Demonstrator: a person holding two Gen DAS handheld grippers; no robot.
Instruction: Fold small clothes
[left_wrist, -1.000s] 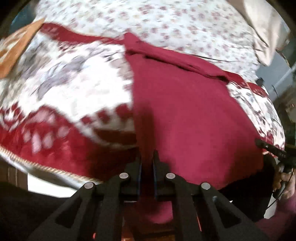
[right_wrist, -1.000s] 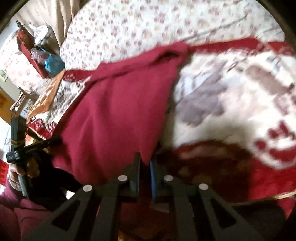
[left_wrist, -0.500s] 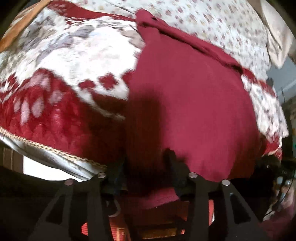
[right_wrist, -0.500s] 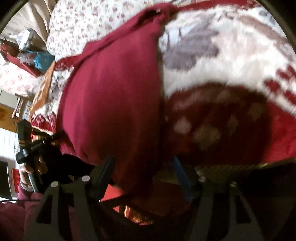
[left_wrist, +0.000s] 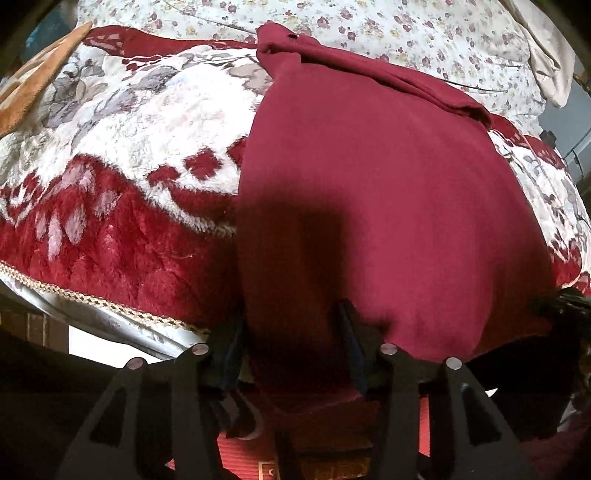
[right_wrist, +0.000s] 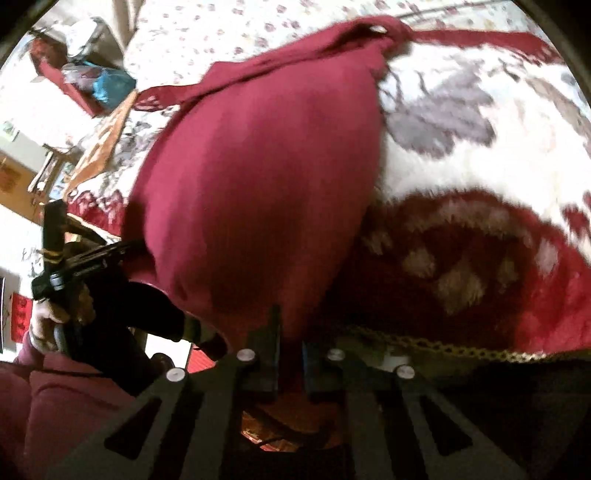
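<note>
Directly ahead of both grippers, a red-and-white fleece blanket (left_wrist: 122, 155) spreads wide; on it lies the dark red garment (left_wrist: 369, 192); left gripper (left_wrist: 291, 343) stands spread around its near hem; right gripper (right_wrist: 290, 341) pinches the hem's other corner.

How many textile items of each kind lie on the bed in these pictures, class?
Dark red garment: 1
Red and white plush blanket: 1
Floral bedsheet: 1
Orange-brown cloth at the blanket's far corner: 1
Total: 4
</note>
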